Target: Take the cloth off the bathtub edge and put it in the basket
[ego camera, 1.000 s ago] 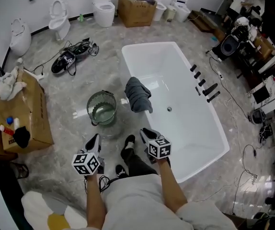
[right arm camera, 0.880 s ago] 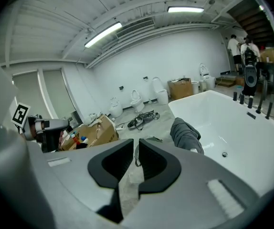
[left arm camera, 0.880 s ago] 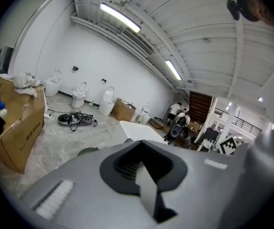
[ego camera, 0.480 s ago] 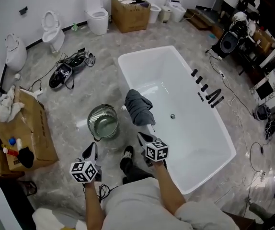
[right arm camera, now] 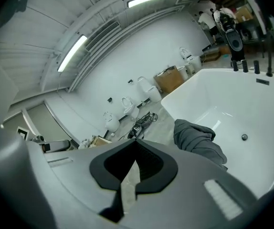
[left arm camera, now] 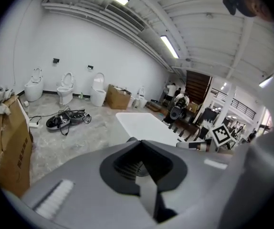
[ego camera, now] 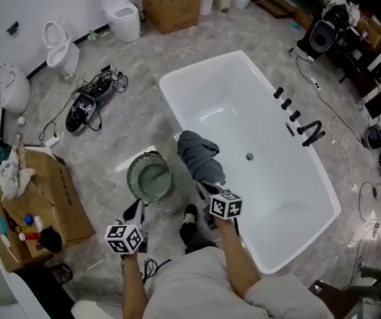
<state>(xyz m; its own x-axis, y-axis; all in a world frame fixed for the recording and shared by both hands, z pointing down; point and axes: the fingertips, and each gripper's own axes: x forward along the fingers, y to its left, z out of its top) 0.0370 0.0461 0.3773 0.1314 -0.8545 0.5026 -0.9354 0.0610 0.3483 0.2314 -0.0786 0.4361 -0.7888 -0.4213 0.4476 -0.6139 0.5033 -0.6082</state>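
Cloth (ego camera: 200,157) draped over bathtub edge (ego camera: 166,97); basket (ego camera: 130,178) just beside, on floor. Right gripper (ego camera: 204,189) held near cloth, jaws clenched, empty; left gripper (ego camera: 135,212) likewise. Risk: cloth shoved into tub if approached with jaws unparted; basket tipped by dragged fabric.

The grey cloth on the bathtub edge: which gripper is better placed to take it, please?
Right, probably. The right gripper points at the dark grey cloth, close by; the left gripper sits farther off, by the round wire basket. Both are shut.
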